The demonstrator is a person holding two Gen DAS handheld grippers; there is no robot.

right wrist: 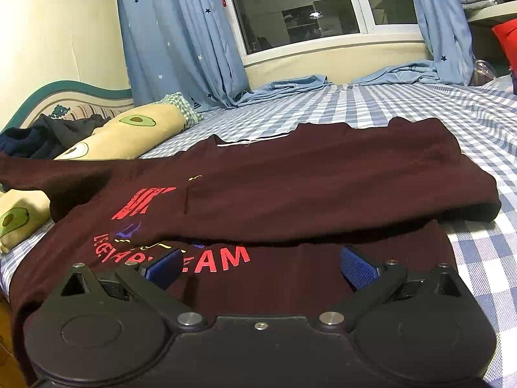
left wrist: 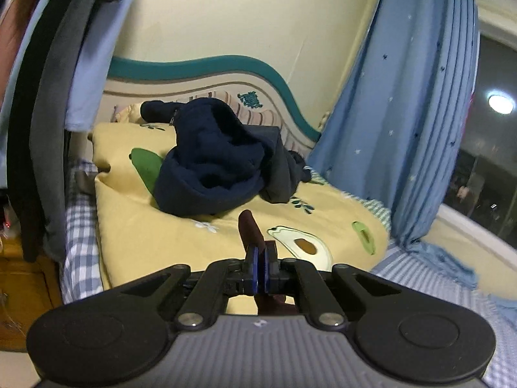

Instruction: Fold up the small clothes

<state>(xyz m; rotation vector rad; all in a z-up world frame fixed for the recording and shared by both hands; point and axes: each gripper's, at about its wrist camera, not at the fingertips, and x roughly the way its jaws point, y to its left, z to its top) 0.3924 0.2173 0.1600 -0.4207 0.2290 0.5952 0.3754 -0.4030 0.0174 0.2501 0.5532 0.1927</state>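
Observation:
A dark maroon sweatshirt with red lettering lies flat on the checked bed, its right sleeve folded across the chest. My right gripper is open and empty, low over the sweatshirt's hem. My left gripper is shut on a strip of maroon cloth, the end of the left sleeve, held up above the yellow avocado quilt. In the right wrist view that sleeve stretches off to the left.
A yellow avocado-print quilt lies folded at the bed's head with a pile of navy clothes on it. Blue curtains hang by the window. Clothes hang at the left. The blue checked sheet stretches beyond the sweatshirt.

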